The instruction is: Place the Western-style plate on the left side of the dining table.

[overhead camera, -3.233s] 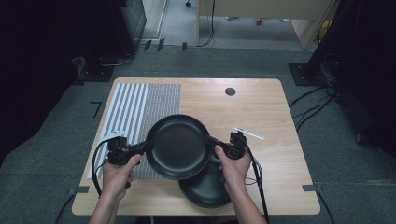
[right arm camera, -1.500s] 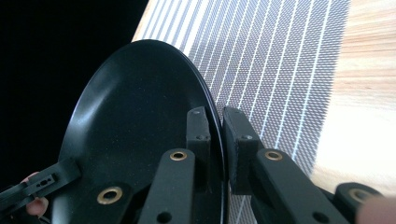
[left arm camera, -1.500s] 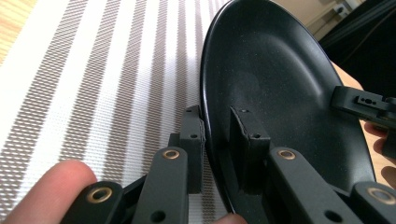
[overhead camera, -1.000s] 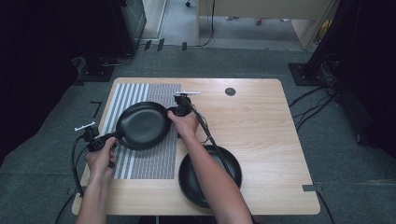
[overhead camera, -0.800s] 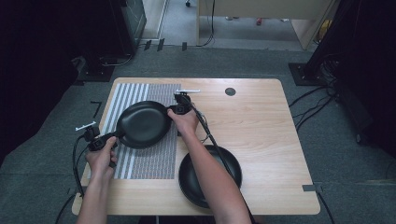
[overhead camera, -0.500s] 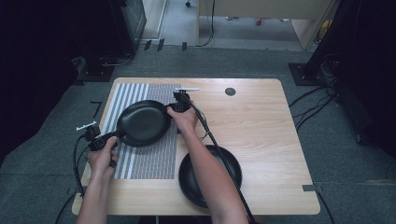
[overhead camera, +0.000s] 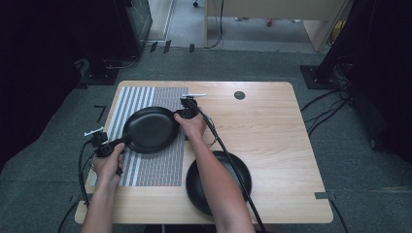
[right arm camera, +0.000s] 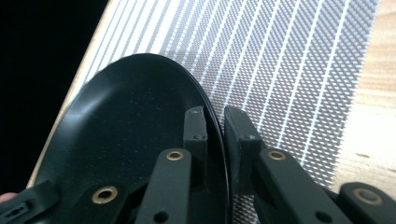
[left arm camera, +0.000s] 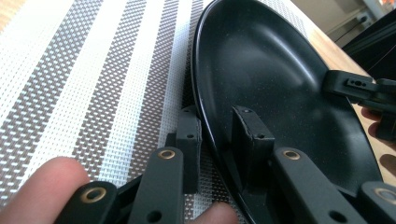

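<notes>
1. While both claws pinch its rim from opposite sides, we hold the black plate [overhead camera: 150, 129] over the striped mat [overhead camera: 160, 165]
2. Left claw [overhead camera: 110, 146] clenched nearside, right claw [overhead camera: 180, 114] clenched farside
3. Second plate [overhead camera: 243, 174] lies off the mat, on the desk [overhead camera: 272, 121]

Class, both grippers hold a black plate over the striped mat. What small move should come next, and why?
Probably lower the plate flat onto the mat, then open both grippers. The left gripper and right gripper each pinch opposite rims, and the plate already sits over the mat.
</notes>
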### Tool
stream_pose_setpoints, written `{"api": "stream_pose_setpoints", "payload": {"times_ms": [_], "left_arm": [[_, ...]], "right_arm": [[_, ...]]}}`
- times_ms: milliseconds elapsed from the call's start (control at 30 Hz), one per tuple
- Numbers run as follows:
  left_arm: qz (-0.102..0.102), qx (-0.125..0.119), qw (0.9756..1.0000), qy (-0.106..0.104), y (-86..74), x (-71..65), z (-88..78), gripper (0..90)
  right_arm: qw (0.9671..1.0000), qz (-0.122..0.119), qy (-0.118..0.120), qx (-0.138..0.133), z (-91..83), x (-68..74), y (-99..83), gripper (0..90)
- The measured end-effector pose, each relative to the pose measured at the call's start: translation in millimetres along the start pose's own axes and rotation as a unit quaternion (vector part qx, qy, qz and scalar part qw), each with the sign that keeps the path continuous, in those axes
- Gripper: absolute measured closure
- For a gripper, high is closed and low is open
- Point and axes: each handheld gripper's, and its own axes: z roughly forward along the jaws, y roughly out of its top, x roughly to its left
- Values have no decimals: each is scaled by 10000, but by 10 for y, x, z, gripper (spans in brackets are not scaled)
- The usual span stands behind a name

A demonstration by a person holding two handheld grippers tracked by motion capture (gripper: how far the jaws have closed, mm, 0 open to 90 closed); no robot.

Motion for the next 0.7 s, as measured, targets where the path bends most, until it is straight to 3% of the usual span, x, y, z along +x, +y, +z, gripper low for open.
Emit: {"api": "stream_pose_setpoints", "payload": {"times_ms": [100, 167, 233, 267, 333, 467, 533, 700], "left_arm": [[233, -20, 9997, 39, 1, -67, -2, 602], [466, -140, 9986, 218, 8, -120, -33, 506], [607, -224, 9973, 340, 27, -146, -80, 395], [685, -251, 9965, 415, 37, -148, -106, 395], [721, -290, 9958, 485, 50, -142, -153, 351], [698, -261, 9956, 564, 68, -123, -259, 288], [726, -215, 9953, 611, 63, -133, -296, 242], [843, -113, 9945, 610, 33, -189, -377, 150]], "right_arm": [[10000, -22, -16, -47, 4, 4, -5, 796], [9998, -143, -76, -73, 1, 23, -7, 781], [9988, -281, -222, -345, -47, 51, 9, 697], [9988, -281, -222, -345, -47, 51, 9, 697], [9981, -306, -345, -413, -98, 58, 32, 669], [9971, -412, -268, -572, -251, 62, 58, 541], [9959, -580, -220, -651, -328, 69, 53, 490], [9952, -766, -158, -583, -520, 81, 23, 374]]}}
